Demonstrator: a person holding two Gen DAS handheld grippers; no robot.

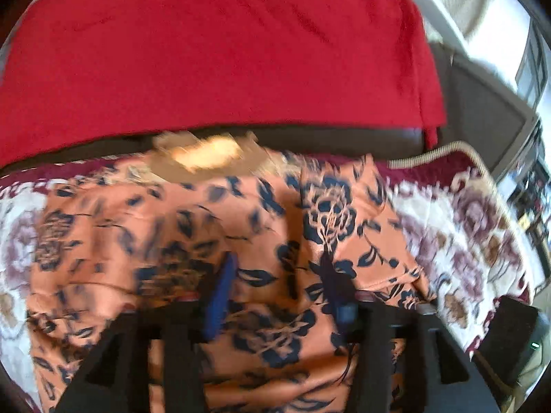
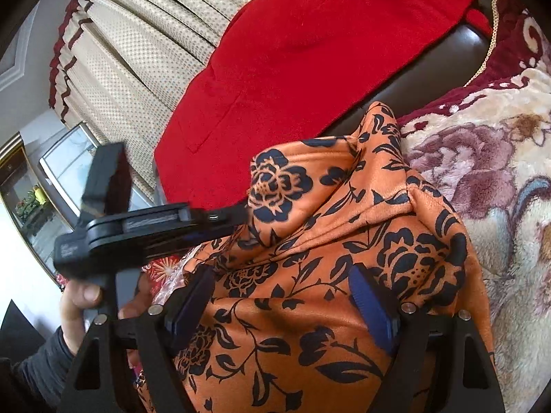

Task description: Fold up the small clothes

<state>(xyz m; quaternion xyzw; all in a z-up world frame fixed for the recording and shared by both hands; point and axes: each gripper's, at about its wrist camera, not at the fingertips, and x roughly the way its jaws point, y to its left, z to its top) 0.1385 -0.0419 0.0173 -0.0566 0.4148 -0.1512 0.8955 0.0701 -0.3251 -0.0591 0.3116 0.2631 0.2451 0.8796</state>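
Observation:
An orange garment with dark blue flowers [image 1: 213, 227] lies on a floral blanket [image 1: 475, 227]; its tan collar [image 1: 206, 155] points toward the red cloth. My left gripper [image 1: 279, 292] hovers over the garment, its blue pads [image 1: 220, 296] apart with cloth showing between them. In the right wrist view the garment [image 2: 327, 241] is bunched up into a raised fold. My right gripper [image 2: 286, 296] stands open, the cloth lying between and under its blue pads [image 2: 368, 309]. The left gripper [image 2: 237, 215] shows from the side there, its tip at the garment's edge.
A red cloth [image 1: 213, 51] covers a dark sofa back [image 1: 310, 137] behind the garment. Cream curtains [image 2: 137, 51] and a window [image 2: 65, 168] are off to the left in the right wrist view. The person's hand [image 2: 79, 303] holds the left gripper's handle.

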